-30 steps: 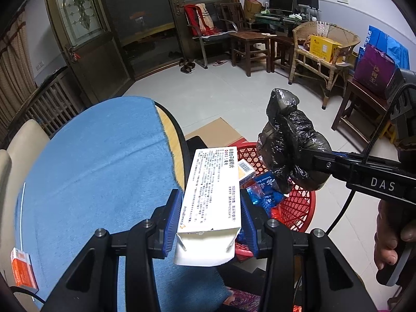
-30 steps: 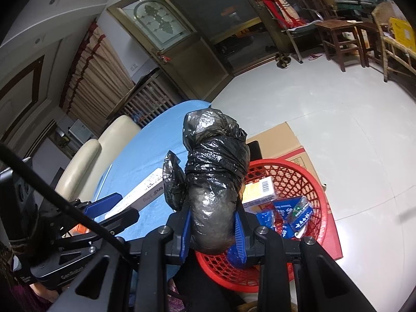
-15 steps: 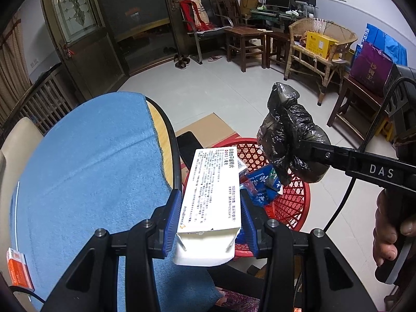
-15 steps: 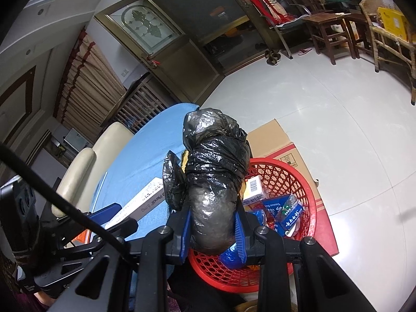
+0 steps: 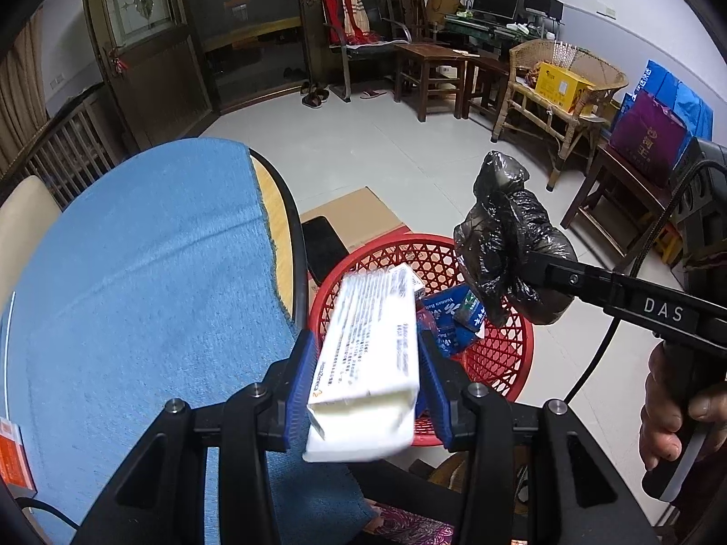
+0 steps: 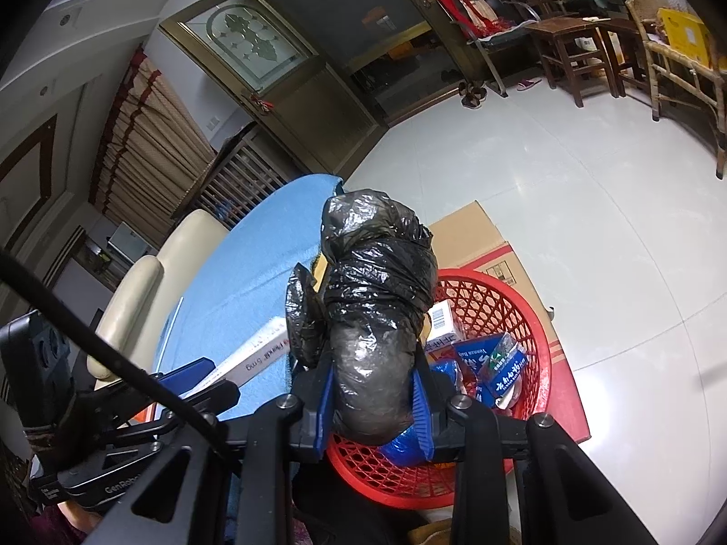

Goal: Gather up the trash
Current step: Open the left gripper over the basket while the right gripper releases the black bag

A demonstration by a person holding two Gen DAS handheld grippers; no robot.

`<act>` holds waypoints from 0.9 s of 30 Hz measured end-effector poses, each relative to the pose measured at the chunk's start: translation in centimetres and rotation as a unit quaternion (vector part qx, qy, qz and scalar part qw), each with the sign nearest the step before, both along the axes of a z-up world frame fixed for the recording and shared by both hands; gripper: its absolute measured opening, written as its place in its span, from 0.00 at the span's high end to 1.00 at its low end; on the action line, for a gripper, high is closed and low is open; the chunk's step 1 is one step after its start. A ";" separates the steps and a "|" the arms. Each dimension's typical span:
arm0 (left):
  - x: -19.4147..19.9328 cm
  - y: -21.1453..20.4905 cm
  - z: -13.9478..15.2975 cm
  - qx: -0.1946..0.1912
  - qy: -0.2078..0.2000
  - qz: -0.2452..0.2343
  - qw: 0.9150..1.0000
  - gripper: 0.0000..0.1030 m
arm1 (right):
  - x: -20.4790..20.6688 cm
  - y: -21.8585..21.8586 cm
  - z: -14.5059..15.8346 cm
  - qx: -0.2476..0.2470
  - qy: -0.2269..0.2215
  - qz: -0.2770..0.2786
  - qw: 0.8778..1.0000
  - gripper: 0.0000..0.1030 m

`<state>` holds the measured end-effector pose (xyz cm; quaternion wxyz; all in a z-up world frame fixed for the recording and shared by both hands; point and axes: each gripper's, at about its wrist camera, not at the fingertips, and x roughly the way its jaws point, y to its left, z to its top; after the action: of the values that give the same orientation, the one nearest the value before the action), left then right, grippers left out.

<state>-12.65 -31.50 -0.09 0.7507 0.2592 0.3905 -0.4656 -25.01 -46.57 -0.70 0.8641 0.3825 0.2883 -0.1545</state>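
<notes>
My left gripper is shut on a long white medicine box, tilted and blurred, held over the near rim of the red mesh basket. My right gripper is shut on a wadded black plastic bag and holds it above the same basket. The bag and right gripper also show in the left wrist view, over the basket's right side. The white box shows at left in the right wrist view. Blue packets and a small white box lie in the basket.
A round table with a blue cloth is at left, an orange packet at its near edge. Flattened cardboard lies on the floor behind the basket. A cream chair stands beyond the table. Wooden and wicker furniture lines the far wall.
Both grippers have moved further over the basket. The white box has tilted to the right in my left gripper and looks blurred. The black bag stays gripped.
</notes>
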 end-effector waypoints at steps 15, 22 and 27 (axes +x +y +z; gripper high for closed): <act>0.2 0.5 0.4 0.003 -0.026 0.011 1.000 0.54 | 1.0 -0.7 -1.1 0.034 0.024 -0.003 0.999 0.65; 0.7 1.0 0.7 0.001 -0.045 0.028 0.999 0.51 | 0.6 -0.4 -0.9 0.028 0.013 -0.007 1.000 0.40; 0.9 1.5 1.0 -0.001 -0.056 0.034 0.998 0.51 | 0.8 -0.2 -0.9 0.024 0.013 -0.006 1.000 0.40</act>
<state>-11.76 -30.02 0.90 0.7872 0.2702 0.3560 -0.4249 -24.22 -46.74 -1.57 0.8501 0.4029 0.3003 -0.1578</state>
